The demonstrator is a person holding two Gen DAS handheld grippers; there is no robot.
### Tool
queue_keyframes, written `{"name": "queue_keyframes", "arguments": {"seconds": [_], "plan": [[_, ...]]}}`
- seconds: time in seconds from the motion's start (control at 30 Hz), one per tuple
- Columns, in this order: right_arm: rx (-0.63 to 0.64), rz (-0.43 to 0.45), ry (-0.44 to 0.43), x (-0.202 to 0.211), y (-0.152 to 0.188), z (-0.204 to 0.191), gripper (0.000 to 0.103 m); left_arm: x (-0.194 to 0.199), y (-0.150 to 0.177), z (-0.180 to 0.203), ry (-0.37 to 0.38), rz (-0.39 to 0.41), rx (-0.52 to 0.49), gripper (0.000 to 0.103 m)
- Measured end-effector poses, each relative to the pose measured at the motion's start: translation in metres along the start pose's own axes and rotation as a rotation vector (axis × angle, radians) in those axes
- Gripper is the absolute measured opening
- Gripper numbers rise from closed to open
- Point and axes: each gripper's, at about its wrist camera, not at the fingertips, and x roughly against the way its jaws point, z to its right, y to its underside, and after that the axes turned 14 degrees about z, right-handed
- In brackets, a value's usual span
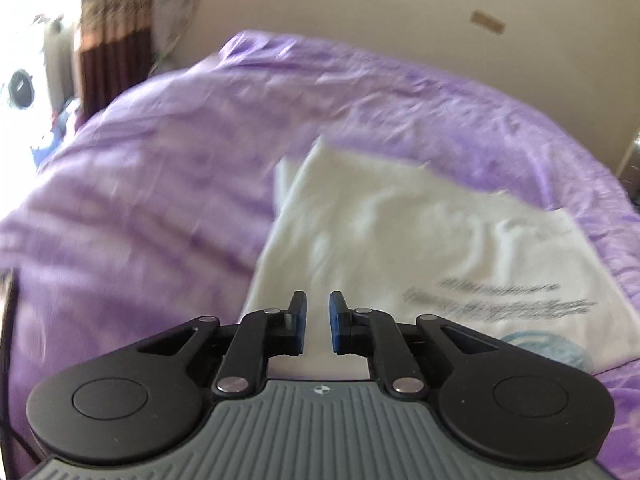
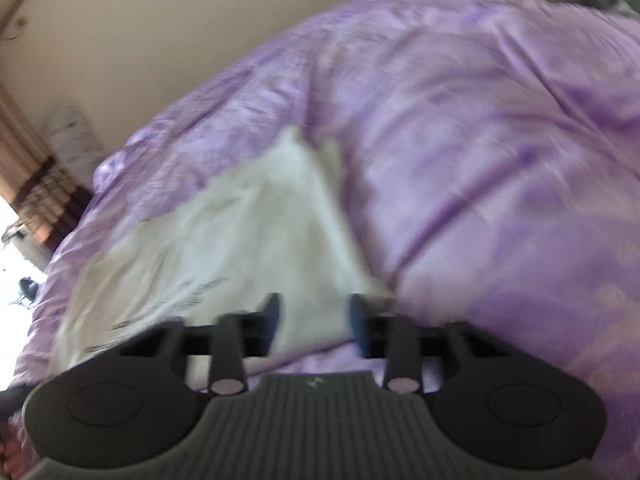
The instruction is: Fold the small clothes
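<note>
The white T-shirt (image 1: 400,232) lies flat on the purple bedsheet (image 1: 160,160) so it can be folded, and the 2 tools, left gripper (image 1: 318,322) and right gripper (image 2: 316,320), hang over its near edge with jaws apart, holding nothing.

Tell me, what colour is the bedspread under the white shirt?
Purple bedspread, crumpled, clearest in the left wrist view, under the white shirt.

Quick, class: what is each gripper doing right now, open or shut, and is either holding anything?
Left gripper: open by a narrow gap, holding nothing, above the white T-shirt.
Right gripper: open wider, empty, over the shirt's edge.
</note>
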Motion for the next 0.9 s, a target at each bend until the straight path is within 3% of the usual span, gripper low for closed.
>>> {"name": "queue_keyframes", "arguments": {"seconds": [0.2, 0.3, 0.47, 0.63, 0.77, 0.9], "plan": [[0.078, -0.054, -0.085, -0.019, -0.045, -0.018, 0.063, -0.028, -0.038, 0.042, 0.152, -0.030, -0.064, 0.016], [0.039, -0.117, -0.063, -0.049, -0.066, -0.007, 0.064, -0.054, -0.037, 0.066, 0.216, -0.081, -0.105, 0.016], [-0.048, -0.218, -0.032, -0.100, -0.075, 0.022, 0.064, -0.092, -0.022, 0.092, 0.270, -0.140, -0.128, 0.016], [-0.156, -0.238, -0.097, -0.136, -0.072, 0.046, 0.064, -0.123, -0.010, 0.113, 0.263, -0.186, -0.191, 0.016], [-0.217, -0.261, -0.140, -0.163, -0.067, 0.056, 0.060, -0.150, -0.008, 0.121, 0.260, -0.209, -0.176, 0.016], [-0.271, -0.277, -0.164, -0.183, -0.061, 0.065, 0.039, -0.174, -0.006, 0.133, 0.266, -0.229, -0.186, 0.016]]}}
